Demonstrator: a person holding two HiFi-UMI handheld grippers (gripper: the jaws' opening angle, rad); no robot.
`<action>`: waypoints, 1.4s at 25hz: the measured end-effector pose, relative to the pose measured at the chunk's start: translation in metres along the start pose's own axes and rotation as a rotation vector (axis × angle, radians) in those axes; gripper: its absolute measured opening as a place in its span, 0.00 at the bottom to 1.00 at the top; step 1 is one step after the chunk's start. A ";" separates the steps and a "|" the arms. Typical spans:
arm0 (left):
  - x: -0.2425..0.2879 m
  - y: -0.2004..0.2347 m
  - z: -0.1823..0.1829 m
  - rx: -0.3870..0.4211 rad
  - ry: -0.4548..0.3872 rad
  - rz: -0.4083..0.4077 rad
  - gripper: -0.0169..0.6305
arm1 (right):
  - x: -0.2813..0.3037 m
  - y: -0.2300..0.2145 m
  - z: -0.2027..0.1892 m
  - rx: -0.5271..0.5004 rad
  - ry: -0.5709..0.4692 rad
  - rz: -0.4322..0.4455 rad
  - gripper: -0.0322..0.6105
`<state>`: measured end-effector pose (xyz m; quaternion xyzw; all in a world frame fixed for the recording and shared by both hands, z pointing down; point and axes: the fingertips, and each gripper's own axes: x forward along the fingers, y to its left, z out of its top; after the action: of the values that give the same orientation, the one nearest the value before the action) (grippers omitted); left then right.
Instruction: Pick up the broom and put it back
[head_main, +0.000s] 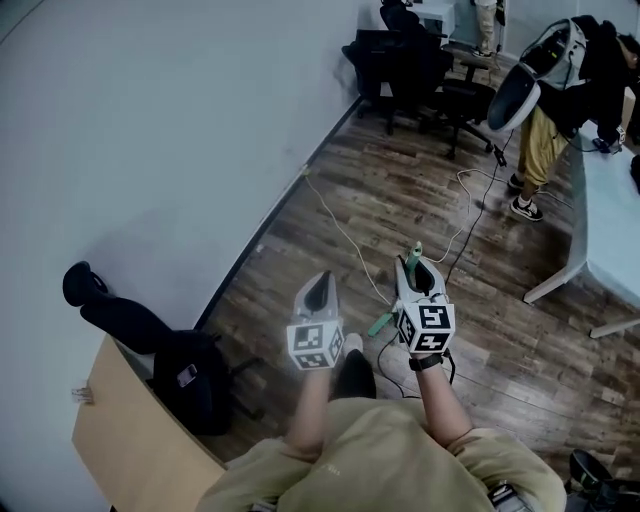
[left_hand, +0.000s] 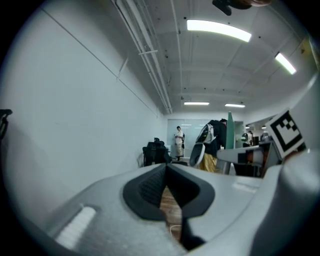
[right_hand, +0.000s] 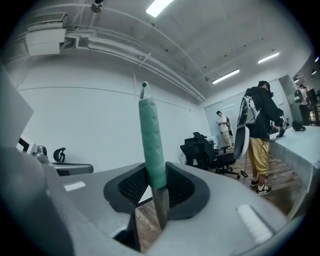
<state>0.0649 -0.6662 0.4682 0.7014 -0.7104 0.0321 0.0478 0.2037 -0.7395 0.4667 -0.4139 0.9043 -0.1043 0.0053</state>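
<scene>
R gripper (right_hand: 156, 187) clenched on the broom (right_hand: 150, 145): pads pinch the green handle sleeve just above the bare shaft, handle approx upright. Broom head out of sight in all views. L gripper (left_hand: 167, 192) clenched on nothing, just beside the R one. We judge the step as carrying the broom to its storage spot, which we can't ID here. To do it well, we'd keep the clamp firm so the shaft doesn't slide, keep the handle vertical, and bring L in low on the shaft if it swings. Mind the white cable (head_main: 345, 235) ahead, then office chairs (head_main: 400, 55) and a person (head_main: 545, 120) farther back.
</scene>
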 end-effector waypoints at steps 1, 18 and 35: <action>0.017 0.009 0.002 0.010 -0.005 -0.015 0.03 | 0.019 -0.003 0.000 0.002 0.005 -0.013 0.21; 0.217 0.268 0.046 -0.084 -0.043 0.038 0.03 | 0.334 0.084 0.020 -0.099 0.061 0.069 0.20; 0.244 0.510 0.028 -0.170 -0.031 0.550 0.03 | 0.589 0.268 -0.017 -0.142 0.176 0.633 0.19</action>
<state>-0.4484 -0.9048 0.4790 0.4762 -0.8748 -0.0264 0.0852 -0.3860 -1.0076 0.4765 -0.1013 0.9900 -0.0696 -0.0697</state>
